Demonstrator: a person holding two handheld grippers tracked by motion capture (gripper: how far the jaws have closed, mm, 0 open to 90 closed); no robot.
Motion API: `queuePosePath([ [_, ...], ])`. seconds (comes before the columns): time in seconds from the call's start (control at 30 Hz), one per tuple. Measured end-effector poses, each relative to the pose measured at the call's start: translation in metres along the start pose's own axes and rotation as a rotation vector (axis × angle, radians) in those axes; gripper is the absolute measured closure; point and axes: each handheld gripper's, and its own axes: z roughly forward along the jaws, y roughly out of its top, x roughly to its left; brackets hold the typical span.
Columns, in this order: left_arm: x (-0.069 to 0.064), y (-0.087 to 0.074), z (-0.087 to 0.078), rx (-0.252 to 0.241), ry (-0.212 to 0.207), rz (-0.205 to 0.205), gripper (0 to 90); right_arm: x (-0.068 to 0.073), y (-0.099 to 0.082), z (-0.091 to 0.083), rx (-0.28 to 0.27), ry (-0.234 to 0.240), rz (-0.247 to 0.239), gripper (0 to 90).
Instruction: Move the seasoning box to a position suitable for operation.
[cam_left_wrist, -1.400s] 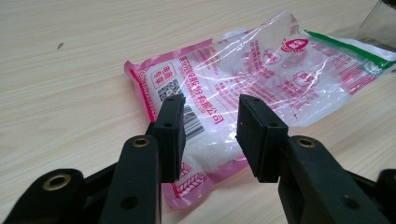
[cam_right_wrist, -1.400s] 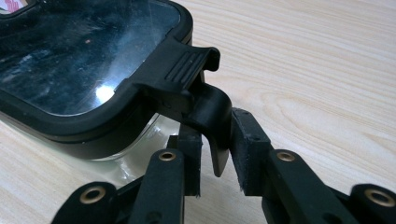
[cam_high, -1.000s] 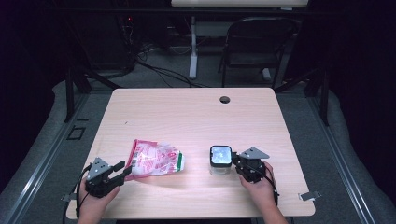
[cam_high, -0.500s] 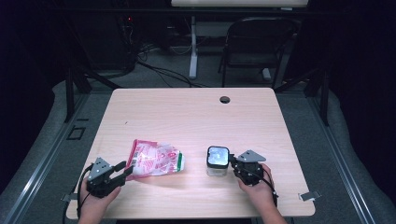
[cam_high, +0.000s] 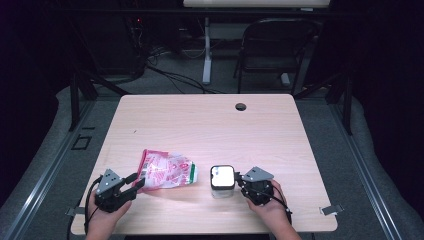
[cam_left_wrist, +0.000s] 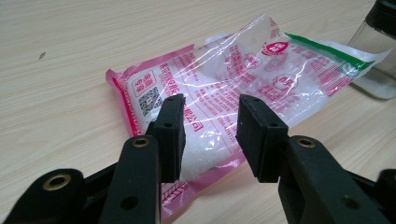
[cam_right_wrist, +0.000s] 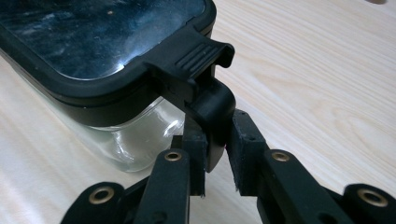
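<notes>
Pinching the lid latch (cam_right_wrist: 205, 79) of the glass jar (cam_high: 222, 181) with my right gripper (cam_right_wrist: 215, 154), I could tip the jar near the table's front edge. My left gripper (cam_left_wrist: 210, 135) straddles the salt bag (cam_left_wrist: 233, 88), jaws parted, not clamping.

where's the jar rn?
High view: the jar stands near the table's front edge, right of centre, between the bag on its left and the right gripper, whose jaws pinch its lid latch.
</notes>
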Motion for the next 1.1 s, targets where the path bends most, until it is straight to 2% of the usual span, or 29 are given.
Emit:
queuePosePath([
  [0.1, -0.001, 0.001, 0.000, 0.002, -0.001, 0.005, 61.7, 0.006, 0.001, -0.001, 0.001, 0.021, -0.020, 77.8],
  [0.23, -0.002, 0.001, 0.001, 0.007, -0.007, 0.008, 61.7, 0.012, 0.002, -0.001, 0.003, 0.036, -0.021, 77.6],
  [0.37, -0.002, 0.001, 0.001, 0.001, -0.007, 0.003, 61.7, 0.021, 0.005, -0.002, 0.023, 0.059, -0.052, 77.4],
  [0.47, -0.002, 0.001, 0.001, 0.001, -0.011, 0.006, 61.6, 0.024, 0.006, -0.002, 0.022, 0.077, -0.047, 76.9],
  [0.57, -0.003, 0.001, 0.002, -0.002, -0.010, 0.008, 60.7, 0.024, 0.005, -0.002, 0.022, 0.091, -0.037, 75.5],
  [0.67, -0.003, 0.002, 0.003, -0.009, -0.014, 0.004, 59.9, 0.021, 0.005, -0.005, 0.034, 0.125, 0.000, 73.0],
  [0.7, -0.003, 0.002, 0.003, -0.009, -0.014, 0.004, 59.3, 0.021, 0.005, -0.005, 0.034, 0.125, 0.000, 73.0],
  [0.73, -0.003, 0.003, 0.003, -0.016, -0.011, -0.005, 58.9, 0.020, 0.005, -0.008, 0.027, 0.131, 0.021, 71.3],
  [0.9, -0.003, 0.005, 0.005, -0.016, -0.009, -0.011, 57.6, 0.018, 0.004, -0.015, 0.032, 0.141, 0.023, 67.6],
  [1.0, -0.002, 0.008, 0.006, -0.027, -0.016, -0.024, 57.6, 0.016, 0.002, -0.023, 0.024, 0.171, 0.023, 65.6],
  [1.1, -0.003, 0.009, 0.006, -0.026, -0.022, -0.038, 57.6, 0.016, 0.002, -0.028, 0.014, 0.167, 0.017, 65.0],
])
